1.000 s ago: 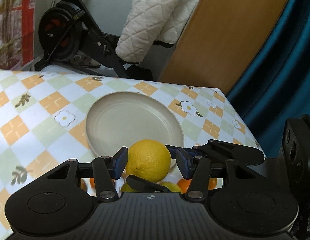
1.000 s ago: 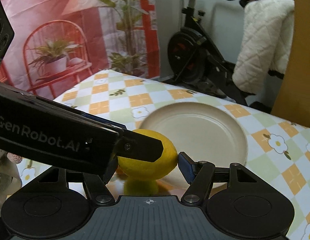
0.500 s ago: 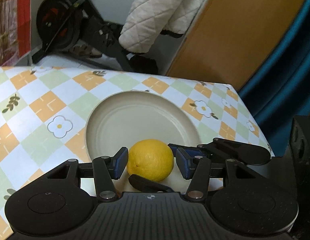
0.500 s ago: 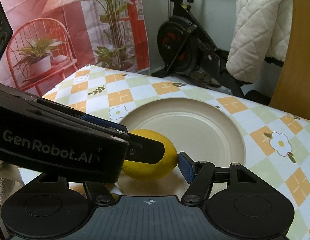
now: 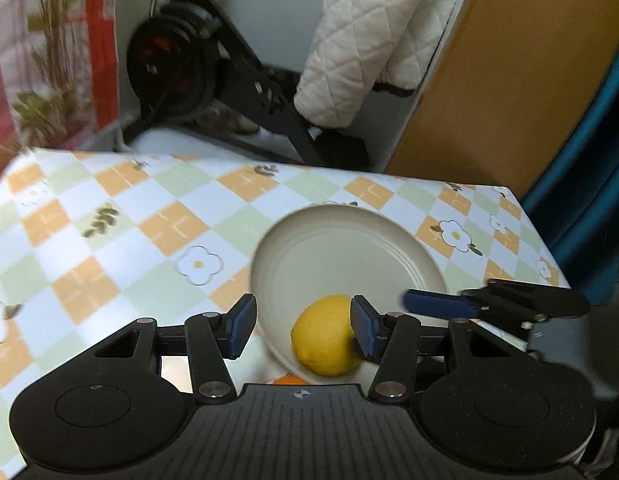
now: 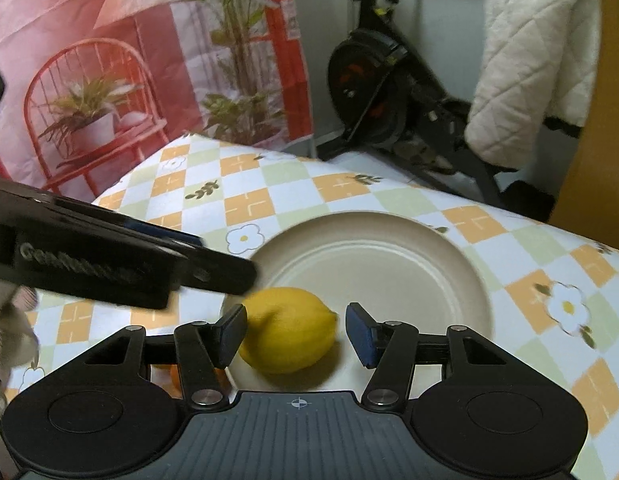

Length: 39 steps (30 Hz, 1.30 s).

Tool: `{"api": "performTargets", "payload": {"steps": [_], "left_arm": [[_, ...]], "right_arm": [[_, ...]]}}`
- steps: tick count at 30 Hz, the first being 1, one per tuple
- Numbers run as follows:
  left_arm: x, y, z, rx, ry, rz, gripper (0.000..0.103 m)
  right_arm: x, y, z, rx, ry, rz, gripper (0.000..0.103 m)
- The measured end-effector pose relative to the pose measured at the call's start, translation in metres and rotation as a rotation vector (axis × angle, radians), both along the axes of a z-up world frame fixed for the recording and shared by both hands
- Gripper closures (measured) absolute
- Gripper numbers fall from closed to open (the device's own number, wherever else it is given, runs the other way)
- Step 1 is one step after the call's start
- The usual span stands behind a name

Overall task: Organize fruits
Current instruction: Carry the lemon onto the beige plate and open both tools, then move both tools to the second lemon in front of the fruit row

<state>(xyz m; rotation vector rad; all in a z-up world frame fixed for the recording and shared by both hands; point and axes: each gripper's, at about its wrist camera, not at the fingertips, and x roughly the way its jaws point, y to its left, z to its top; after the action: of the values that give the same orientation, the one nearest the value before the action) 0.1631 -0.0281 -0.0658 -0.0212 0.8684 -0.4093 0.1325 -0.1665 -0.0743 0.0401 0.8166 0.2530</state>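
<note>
Both grippers have released: left gripper (image 5: pixel 303 330) and right gripper (image 6: pixel 295 332) fingers now spread, lemon (image 6: pixel 289 330) resting on the plate's (image 6: pixel 389 264) near edge. Orange fruit (image 5: pixel 287 380) remains on the bench.

The lemon (image 6: pixel 288 330) lies on the near edge of the plate (image 6: pixel 409 264), which rests on the table (image 6: pixel 269 200). From the right gripper (image 6: pixel 296 334), the lemon sits between the fingers, nearer the left one, and the plate spreads ahead. The left gripper (image 6: pixel 121 264) reaches in from the left, above the table, its tip just beside the lemon. From the left gripper (image 5: pixel 303 330), the lemon lies by the right finger. Beyond the table's far edge stands a bike (image 6: pixel 381 92), with a blanket (image 6: pixel 525 64) to its right.
</note>
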Motion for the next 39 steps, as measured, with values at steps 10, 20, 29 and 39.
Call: {"api": "performTargets", "payload": {"steps": [10, 20, 29, 39], "left_arm": [[-0.085, -0.002, 0.023, 0.020, -0.136, 0.000, 0.049], [-0.111, -0.013, 0.005, -0.034, -0.097, -0.037, 0.055], [-0.124, -0.023, -0.011, -0.069, -0.060, -0.084, 0.058], [-0.127, -0.052, -0.030, -0.088, -0.002, -0.181, 0.058]], "right_arm": [[-0.098, -0.016, 0.030, -0.069, -0.094, -0.030, 0.051], [-0.155, -0.019, 0.026, -0.138, -0.093, -0.042, 0.051], [-0.176, -0.024, 0.004, -0.153, -0.048, -0.030, 0.046], [-0.177, -0.034, -0.018, -0.141, -0.006, 0.008, 0.041]]}}
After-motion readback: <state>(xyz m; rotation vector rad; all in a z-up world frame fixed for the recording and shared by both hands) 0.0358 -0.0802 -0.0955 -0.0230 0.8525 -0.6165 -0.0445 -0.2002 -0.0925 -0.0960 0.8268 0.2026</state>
